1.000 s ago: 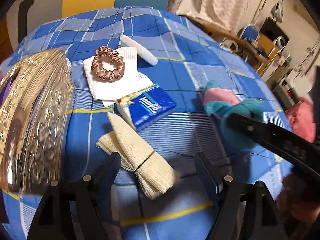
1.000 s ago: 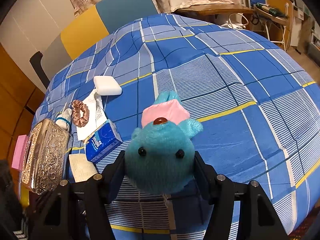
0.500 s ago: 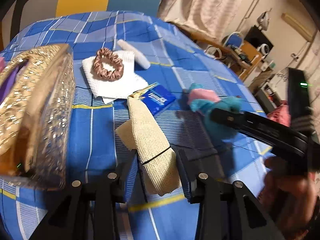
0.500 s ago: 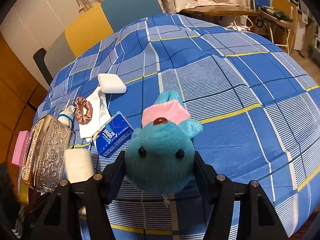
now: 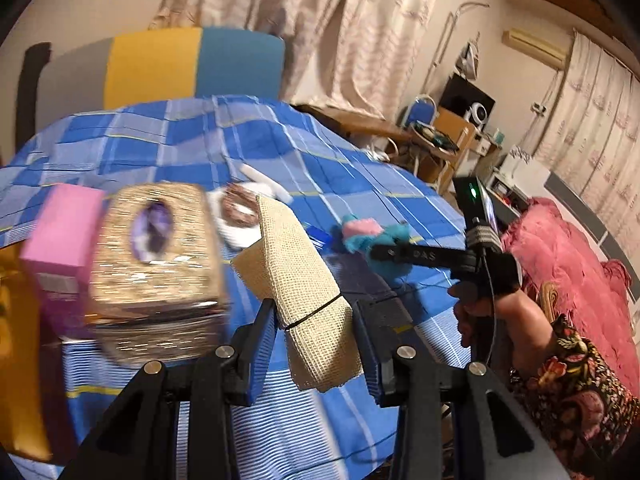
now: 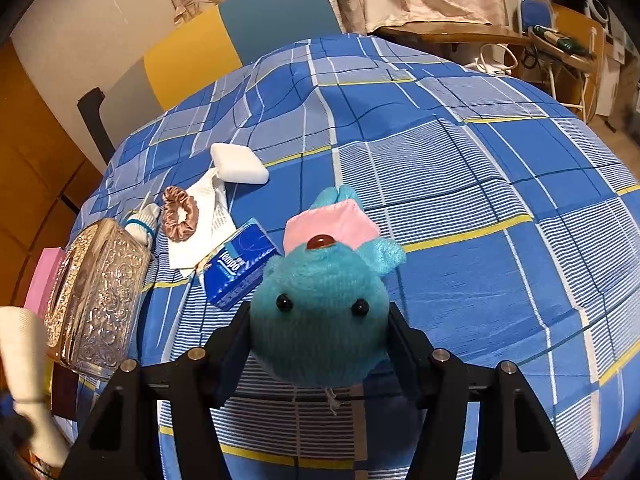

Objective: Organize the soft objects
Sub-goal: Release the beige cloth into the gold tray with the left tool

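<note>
My left gripper [image 5: 316, 344] is shut on a folded beige mesh cloth [image 5: 300, 284] tied with a black band, held up above the blue checked tablecloth [image 5: 168, 140]. The cloth also shows at the left edge of the right wrist view [image 6: 24, 364]. My right gripper [image 6: 320, 344] is shut on the head of a teal plush toy [image 6: 320, 320] with a pink shirt, resting low on the table; it also shows in the left wrist view [image 5: 372, 236]. A brown scrunchie [image 6: 180, 218] lies on a white napkin [image 6: 204, 224].
An ornate silver tissue box [image 6: 92, 296] stands at the table's left edge, with a pink box [image 5: 60, 232] beside it. A blue tissue pack [image 6: 240, 268] and a white pad [image 6: 240, 164] lie near the napkin. A yellow and blue chair [image 6: 240, 40] stands behind the table.
My left gripper closed on the beige cloth and lifted it off the table, swinging up and left toward the silver box. The right gripper stayed on the plush toy.
</note>
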`<state>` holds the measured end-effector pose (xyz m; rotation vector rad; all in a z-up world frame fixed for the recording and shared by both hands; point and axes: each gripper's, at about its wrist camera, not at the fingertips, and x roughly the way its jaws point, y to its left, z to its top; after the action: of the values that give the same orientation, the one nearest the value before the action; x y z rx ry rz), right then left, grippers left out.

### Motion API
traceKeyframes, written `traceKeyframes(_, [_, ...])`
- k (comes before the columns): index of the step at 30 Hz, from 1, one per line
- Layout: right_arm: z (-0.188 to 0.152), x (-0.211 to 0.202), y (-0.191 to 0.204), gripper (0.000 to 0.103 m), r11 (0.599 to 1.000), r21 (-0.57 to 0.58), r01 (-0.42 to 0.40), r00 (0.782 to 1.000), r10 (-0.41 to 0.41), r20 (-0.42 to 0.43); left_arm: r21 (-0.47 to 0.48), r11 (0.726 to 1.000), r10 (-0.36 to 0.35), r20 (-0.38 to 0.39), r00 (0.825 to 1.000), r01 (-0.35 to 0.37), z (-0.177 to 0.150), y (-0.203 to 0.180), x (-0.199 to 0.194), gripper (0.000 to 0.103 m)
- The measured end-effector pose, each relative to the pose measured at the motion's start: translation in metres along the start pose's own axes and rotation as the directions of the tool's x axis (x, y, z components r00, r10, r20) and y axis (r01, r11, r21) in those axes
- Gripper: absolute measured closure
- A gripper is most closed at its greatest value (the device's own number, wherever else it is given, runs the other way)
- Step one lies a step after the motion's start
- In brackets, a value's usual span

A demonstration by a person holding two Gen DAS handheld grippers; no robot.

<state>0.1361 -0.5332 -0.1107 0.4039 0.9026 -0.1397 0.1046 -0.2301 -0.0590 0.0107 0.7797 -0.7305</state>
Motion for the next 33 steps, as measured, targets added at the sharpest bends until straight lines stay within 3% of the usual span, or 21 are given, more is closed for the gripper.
traceKeyframes(7, [-0.002, -0.005, 0.001, 0.040, 1.000, -0.002, -0.016, 0.999, 0.016, 0.032, -0.098, 0.992, 0.084, 0.054, 0.995, -0.078, 0.001, 0.068, -0.049, 0.064])
traceKeyframes(14, [-0.004, -0.015, 0.011, 0.040, 0.999, -0.048, 0.001, 0.995, 0.004, 0.097, -0.243, 0.958, 0.169, 0.046, 0.984, -0.153, 0.002, 0.160, -0.074, 0.064])
traceKeyframes(17, [-0.008, -0.020, 0.011, 0.041, 0.999, -0.037, 0.028, 0.992, -0.023, 0.121, -0.273, 0.941, 0.210, 0.002, 0.978, -0.202, -0.001, 0.195, -0.070, 0.064])
traceKeyframes(23, [-0.020, -0.029, 0.013, 0.041, 0.999, -0.011, 0.048, 0.989, -0.046, 0.139, -0.366, 0.903, 0.214, -0.073, 0.974, -0.226, -0.010, 0.262, -0.059, 0.064])
traceKeyframes(33, [-0.034, -0.068, 0.041, 0.041, 0.999, -0.019, 0.031, 0.978, -0.026, 0.206, -0.349, 0.881, 0.249, -0.234, 0.940, -0.320, -0.014, 0.338, -0.018, 0.064])
